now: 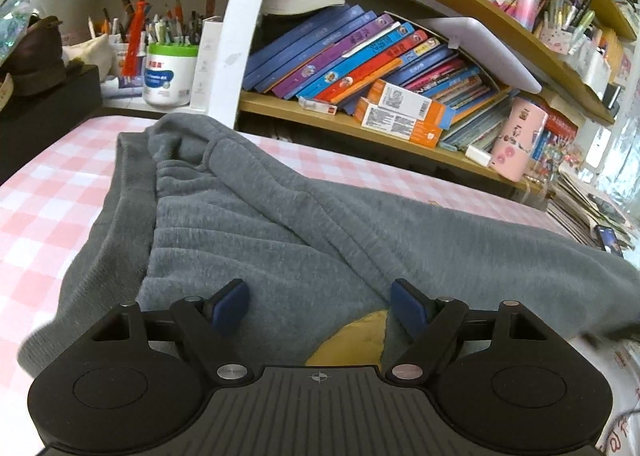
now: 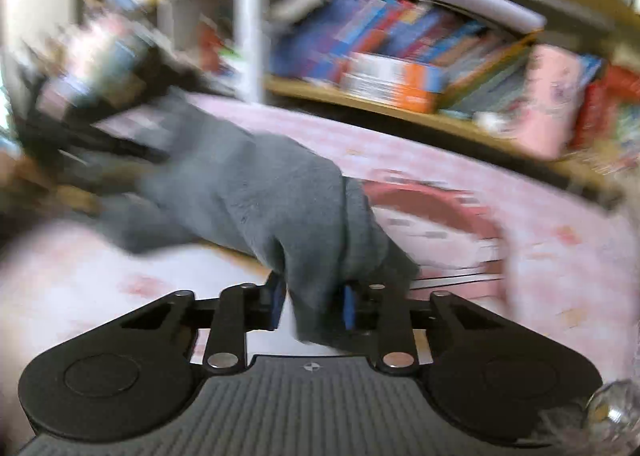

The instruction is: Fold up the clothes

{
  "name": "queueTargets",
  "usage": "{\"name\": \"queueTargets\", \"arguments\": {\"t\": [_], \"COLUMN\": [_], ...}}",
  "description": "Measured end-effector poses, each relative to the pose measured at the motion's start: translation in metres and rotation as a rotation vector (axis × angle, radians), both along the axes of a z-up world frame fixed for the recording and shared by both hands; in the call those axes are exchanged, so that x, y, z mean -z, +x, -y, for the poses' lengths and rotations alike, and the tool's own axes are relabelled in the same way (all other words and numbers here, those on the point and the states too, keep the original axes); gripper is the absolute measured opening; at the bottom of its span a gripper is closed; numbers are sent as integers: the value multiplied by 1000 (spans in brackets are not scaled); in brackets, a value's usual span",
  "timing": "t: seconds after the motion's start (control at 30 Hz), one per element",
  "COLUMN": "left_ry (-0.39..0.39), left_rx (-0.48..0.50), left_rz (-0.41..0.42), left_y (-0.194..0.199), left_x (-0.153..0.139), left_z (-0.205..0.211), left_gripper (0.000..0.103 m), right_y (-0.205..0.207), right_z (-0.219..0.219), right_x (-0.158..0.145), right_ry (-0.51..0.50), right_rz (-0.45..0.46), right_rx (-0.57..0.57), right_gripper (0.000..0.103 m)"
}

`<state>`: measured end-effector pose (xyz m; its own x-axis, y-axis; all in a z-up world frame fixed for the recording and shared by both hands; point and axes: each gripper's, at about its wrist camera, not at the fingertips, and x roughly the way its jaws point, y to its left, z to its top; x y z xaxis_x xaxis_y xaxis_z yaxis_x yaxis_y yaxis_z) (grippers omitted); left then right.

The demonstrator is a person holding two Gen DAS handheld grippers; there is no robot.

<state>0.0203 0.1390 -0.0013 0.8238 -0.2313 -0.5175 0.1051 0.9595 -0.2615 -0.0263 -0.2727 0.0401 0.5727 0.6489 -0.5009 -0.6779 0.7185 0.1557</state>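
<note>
Left gripper (image 1: 318,306): jaws wide, nothing held, hovering over near edge of grey sweatpants (image 1: 280,224) spread on pink checked cloth (image 1: 48,192), in front of bookshelf (image 1: 360,112). Right gripper (image 2: 311,306): narrow, pinching pants' end. View blurred. Risk: fleece slips w/ fast pull; unpinned waist drags, fold skews.

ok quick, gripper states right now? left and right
Left gripper: open, over the grey sweatpants, gripping nothing.
Right gripper: shut on a bunched fold of the sweatpants.
</note>
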Motion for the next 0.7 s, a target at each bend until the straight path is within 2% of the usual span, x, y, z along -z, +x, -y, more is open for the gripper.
{"name": "queueTargets", "arguments": {"t": [0.1,0.2,0.23,0.33,0.37,0.4,0.47,0.57,0.67,0.7], "left_ry": [2,3,3,2,-2,-7,-13,-8,-5,-6], "left_rx": [0,0,0,0,0,1,2,9,11,11], "left_rz": [0,0,0,0,0,1,1,-1,-1,-1], "left_y": [0,-1,0,-1,-1,0,0,1,1,1], "left_x": [0,1,1,0,1,1,1,1,1,1], "left_z": [1,0,0,1,0,-1,-2,-1,0,-1], "left_gripper": [82,82,82,82,82,82,82,85,85,85], "right_y": [-12,3,12,46,57,64,61,40,20,17], "right_z": [24,36,39,34,31,32,35,30,16,11], "right_x": [-20,-30,-30,-8,1,8,15,12,6,5], "right_ry": [276,328,291,-5,-110,-159,-125,-105,-123,-126], "right_rz": [-7,33,51,130,157,151,124,173,217,217], "right_rx": [-80,109,214,494,582,626,618,571,430,366], "right_gripper": [17,17,17,25,35,44,48,69,78,78]}}
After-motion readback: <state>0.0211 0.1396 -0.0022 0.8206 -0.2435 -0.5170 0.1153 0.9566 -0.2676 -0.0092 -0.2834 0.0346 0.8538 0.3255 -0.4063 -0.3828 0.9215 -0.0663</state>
